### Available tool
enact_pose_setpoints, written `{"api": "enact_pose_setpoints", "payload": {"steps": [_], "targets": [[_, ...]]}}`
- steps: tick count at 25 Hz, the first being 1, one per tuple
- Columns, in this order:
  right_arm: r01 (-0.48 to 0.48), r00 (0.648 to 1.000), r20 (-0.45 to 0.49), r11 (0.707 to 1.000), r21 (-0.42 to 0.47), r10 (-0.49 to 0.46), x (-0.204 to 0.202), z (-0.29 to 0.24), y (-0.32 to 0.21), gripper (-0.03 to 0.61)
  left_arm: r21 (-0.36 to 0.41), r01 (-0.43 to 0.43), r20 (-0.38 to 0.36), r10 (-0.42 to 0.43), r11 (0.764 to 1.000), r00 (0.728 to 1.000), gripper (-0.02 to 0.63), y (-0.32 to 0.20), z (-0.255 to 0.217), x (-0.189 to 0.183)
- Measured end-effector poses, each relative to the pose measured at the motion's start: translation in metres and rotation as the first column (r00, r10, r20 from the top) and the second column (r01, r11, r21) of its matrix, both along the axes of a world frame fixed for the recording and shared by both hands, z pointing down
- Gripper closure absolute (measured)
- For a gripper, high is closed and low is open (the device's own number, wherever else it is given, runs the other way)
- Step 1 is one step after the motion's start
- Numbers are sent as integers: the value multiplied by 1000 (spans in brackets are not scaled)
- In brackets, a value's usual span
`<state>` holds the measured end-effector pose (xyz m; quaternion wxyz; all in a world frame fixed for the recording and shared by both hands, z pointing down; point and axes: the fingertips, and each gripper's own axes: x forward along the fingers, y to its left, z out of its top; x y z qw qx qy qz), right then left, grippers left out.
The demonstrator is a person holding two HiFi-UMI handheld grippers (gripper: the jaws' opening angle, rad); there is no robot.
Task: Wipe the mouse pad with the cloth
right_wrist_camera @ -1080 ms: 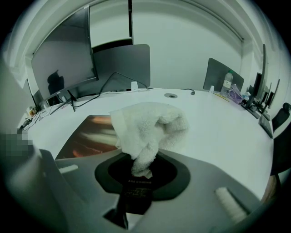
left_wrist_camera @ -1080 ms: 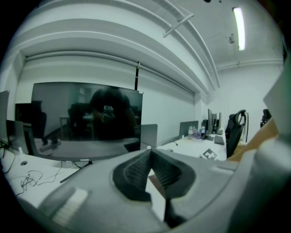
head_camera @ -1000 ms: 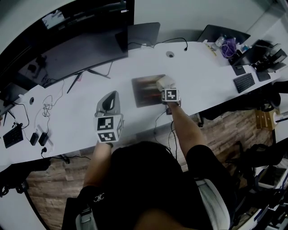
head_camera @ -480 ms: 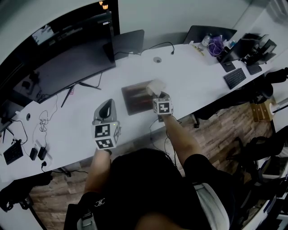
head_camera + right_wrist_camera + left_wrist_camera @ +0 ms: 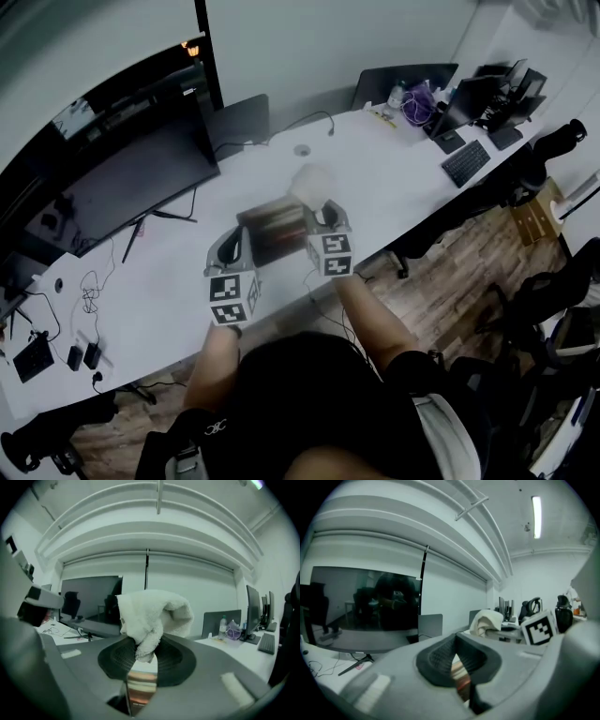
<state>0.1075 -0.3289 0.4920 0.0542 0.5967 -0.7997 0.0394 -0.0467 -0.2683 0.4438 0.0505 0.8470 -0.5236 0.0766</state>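
Observation:
The mouse pad (image 5: 272,230), dark with brownish stripes, lies on the white desk (image 5: 394,178) in the head view. A crumpled white cloth (image 5: 312,183) is at the pad's far right corner, and my right gripper (image 5: 323,211) is shut on it. In the right gripper view the cloth (image 5: 152,613) bulges above the closed jaws of the right gripper (image 5: 143,651), with the pad (image 5: 140,686) showing below. My left gripper (image 5: 230,248) sits at the pad's left edge. Seen in its own view, the left gripper (image 5: 456,641) has its jaws together on nothing, the striped pad (image 5: 460,679) visible beneath.
A large dark monitor (image 5: 122,178) stands at the back left, with a dark panel (image 5: 239,120) beside it. Cables and adapters (image 5: 84,309) lie at the left. A keyboard (image 5: 464,161), a bottle and a purple bag (image 5: 412,98) are at the far right. The desk's front edge is near me.
The view has swung. My left gripper has come up to the pad's left edge. The right gripper with the cloth has moved from the pad's right side toward its far right corner.

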Motion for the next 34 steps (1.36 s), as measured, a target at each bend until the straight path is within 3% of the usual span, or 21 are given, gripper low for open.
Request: {"api": "enact_pose_setpoints", "payload": {"steps": [4, 8, 34], "targets": [[-7, 1000, -11, 994, 109, 8, 4, -42, 25, 492, 15, -16, -9, 16, 1000, 1000, 615, -2, -6, 14], [-23, 1000, -5, 987, 157, 25, 10, -62, 48, 492, 35, -26, -19, 26, 999, 999, 615, -2, -14, 22], [28, 999, 21, 987, 158, -32, -2, -62, 64, 492, 53, -14, -17, 15, 998, 1000, 615, 8, -22, 21]]}}
